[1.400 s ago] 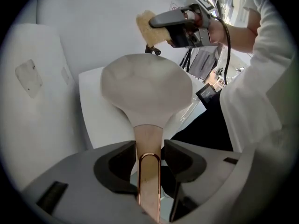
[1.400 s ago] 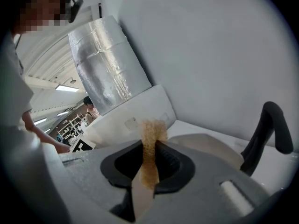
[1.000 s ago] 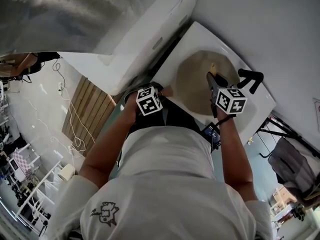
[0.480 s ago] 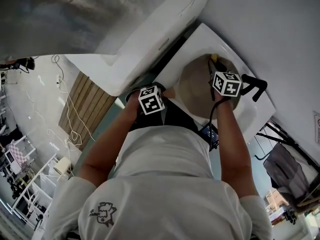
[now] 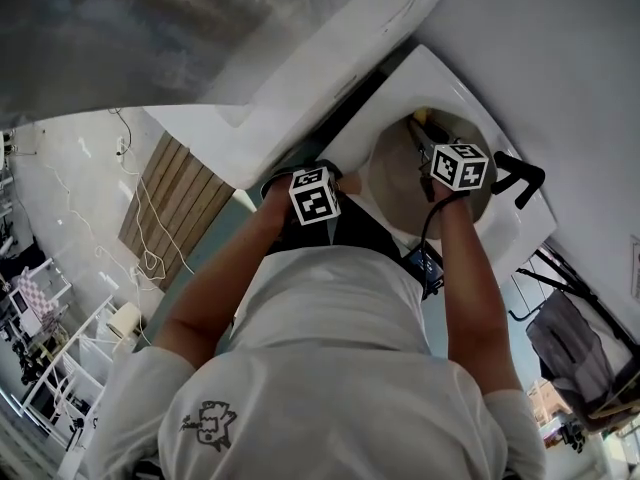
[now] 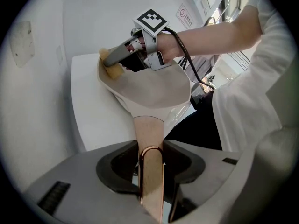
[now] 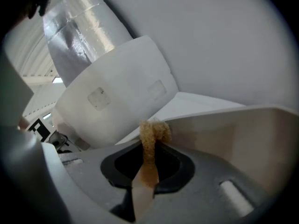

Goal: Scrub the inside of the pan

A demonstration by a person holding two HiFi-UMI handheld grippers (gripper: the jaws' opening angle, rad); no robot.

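Right hand-held gripper, clamping the sponge, sinks into the pan; left hand-held gripper clasps its handle for scrubbing.

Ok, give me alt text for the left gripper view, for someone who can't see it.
The left gripper clamps the handle of a beige pan above a white surface. At the pan's far rim, the right gripper holds a yellow sponge at the inside.
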